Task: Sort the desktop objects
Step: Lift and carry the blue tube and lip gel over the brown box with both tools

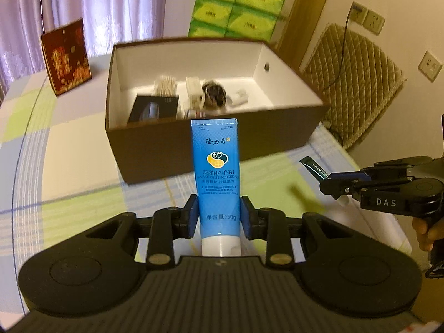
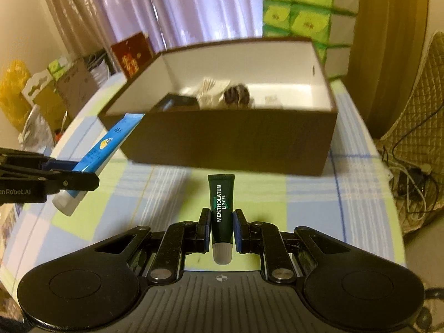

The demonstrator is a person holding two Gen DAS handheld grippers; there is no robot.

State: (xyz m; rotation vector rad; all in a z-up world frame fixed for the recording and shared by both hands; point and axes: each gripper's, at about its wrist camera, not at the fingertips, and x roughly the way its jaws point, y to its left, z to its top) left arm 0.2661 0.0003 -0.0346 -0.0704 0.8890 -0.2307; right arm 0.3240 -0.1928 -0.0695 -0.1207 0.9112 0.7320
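My left gripper (image 1: pixel 219 216) is shut on a blue hand cream tube (image 1: pixel 216 166), white cap toward me, its flat end pointing at the brown box (image 1: pixel 216 144). My right gripper (image 2: pixel 221 227) is shut on a small dark green lip gel tube (image 2: pixel 221 205), grey cap toward me. Both are held above the checked tablecloth, short of the box's near wall. The open box (image 2: pixel 236 144) holds a black case (image 1: pixel 154 109), cotton swabs (image 1: pixel 166 84), white packets and a dark round item. In the right wrist view the left gripper (image 2: pixel 69 176) shows at the left with the blue tube (image 2: pixel 108 144).
A red gift box (image 1: pixel 66 55) stands on the table at the back left. Green tissue packs (image 1: pixel 238 5) are stacked behind the box. A padded chair (image 1: pixel 358 77) with a cable sits to the right, past the table's round edge. Bags and cartons (image 2: pixel 41 94) crowd the far left.
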